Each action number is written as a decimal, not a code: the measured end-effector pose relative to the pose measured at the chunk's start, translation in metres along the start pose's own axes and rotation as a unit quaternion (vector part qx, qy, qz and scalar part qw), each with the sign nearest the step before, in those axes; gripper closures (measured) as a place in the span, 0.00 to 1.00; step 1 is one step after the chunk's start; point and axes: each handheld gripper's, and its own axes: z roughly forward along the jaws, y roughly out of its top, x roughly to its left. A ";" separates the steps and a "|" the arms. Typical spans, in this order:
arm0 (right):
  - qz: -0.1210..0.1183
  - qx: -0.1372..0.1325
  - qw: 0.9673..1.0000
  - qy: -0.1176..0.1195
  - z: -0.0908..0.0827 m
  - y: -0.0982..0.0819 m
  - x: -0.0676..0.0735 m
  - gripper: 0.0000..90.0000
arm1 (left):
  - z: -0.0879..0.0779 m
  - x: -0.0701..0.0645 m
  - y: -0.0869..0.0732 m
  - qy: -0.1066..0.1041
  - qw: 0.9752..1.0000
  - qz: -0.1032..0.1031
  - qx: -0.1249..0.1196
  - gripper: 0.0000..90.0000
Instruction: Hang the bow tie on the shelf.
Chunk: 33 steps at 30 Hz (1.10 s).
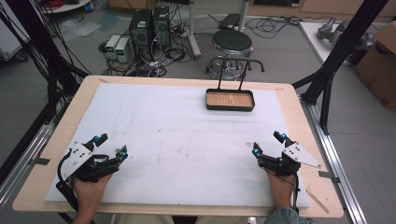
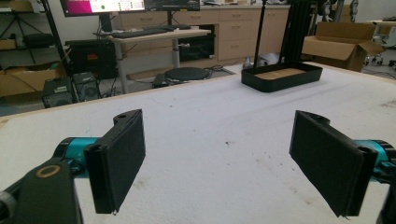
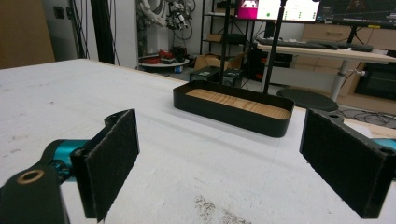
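Black tray [image 1: 230,100] with wooden floor, near the worktop's [image 1: 56,140] far edge, right of centre, long axis along that edge. Nearer the right gripper [image 1: 267,144] than the left gripper [image 1: 111,144]; both near the front corners, jaws spread wide, holding nothing.

In the high view both forearms run off the bottom edge, so little beyond each hand shows; the right sleeve [image 1: 286,216] is cut there too. The left hand [image 1: 88,190] covers the rear of the left hand-held gripper [image 1: 110,146], and its cable drops below the bench [image 1: 42,186] edge. The cardboard box [image 1: 380,60] at the right is cropped by the frame. In the left gripper view the right pad's [image 2: 329,161] lower corner leaves the picture. Screen contents on the monitors [image 3: 280,9] in the right gripper view are too small to read.
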 end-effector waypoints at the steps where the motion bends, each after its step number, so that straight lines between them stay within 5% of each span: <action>1: -0.001 0.000 1.000 0.000 0.000 0.000 0.000 0.12 | 0.000 0.000 0.000 -0.001 1.000 0.001 0.000 0.21; 21: -0.002 0.005 1.000 -0.002 0.001 -0.001 -0.001 0.12 | 0.000 -0.002 0.003 -0.014 1.000 -0.003 0.009 0.21; 33: -0.001 0.005 1.000 -0.002 0.001 -0.001 -0.001 0.12 | -0.029 0.008 0.027 -0.017 0.999 -0.025 -0.021 0.25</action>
